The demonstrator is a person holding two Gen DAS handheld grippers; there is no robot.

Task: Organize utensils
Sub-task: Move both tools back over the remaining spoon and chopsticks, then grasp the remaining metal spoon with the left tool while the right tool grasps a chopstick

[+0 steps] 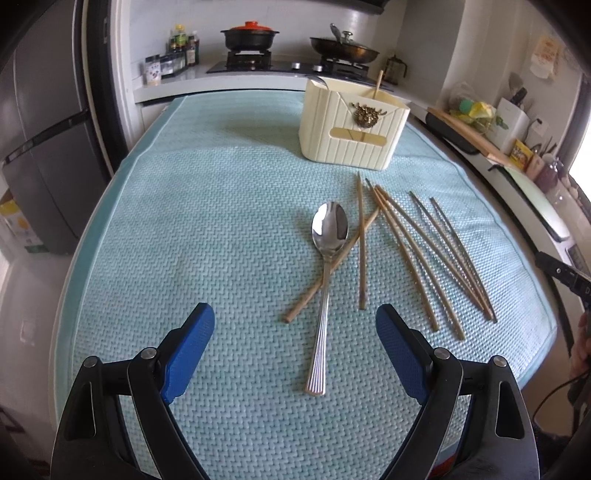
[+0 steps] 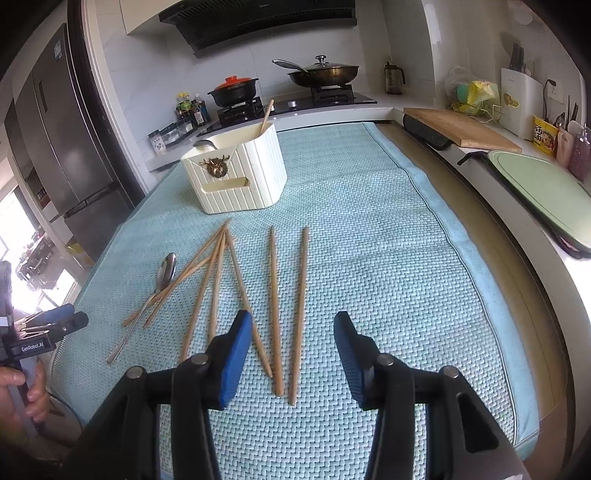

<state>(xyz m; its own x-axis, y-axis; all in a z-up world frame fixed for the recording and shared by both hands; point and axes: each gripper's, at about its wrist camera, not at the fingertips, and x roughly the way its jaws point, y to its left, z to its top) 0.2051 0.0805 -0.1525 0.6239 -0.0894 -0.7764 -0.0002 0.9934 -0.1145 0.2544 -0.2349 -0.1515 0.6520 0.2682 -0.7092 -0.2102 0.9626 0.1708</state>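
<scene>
A steel spoon [image 1: 325,273] lies on the light blue mat [image 1: 184,221], its handle crossing one wooden chopstick [image 1: 332,264]. Several more chopsticks [image 1: 436,258] lie fanned out to its right. A cream utensil holder [image 1: 351,125] stands farther back with a spoon and one chopstick in it. My left gripper [image 1: 294,317] is open and empty, just above the spoon's handle end. My right gripper [image 2: 293,326] is open and empty, over the near ends of two parallel chopsticks [image 2: 288,306]. The spoon [image 2: 155,291], the holder [image 2: 236,177] and the left gripper [image 2: 55,321] also show in the right wrist view.
A stove with a red-lidded pot [image 1: 249,35] and a wok [image 1: 343,48] stands behind the mat. A fridge [image 1: 40,147] is at the left. A wooden board [image 2: 458,129] and a green board [image 2: 546,188] lie on the counter at the right.
</scene>
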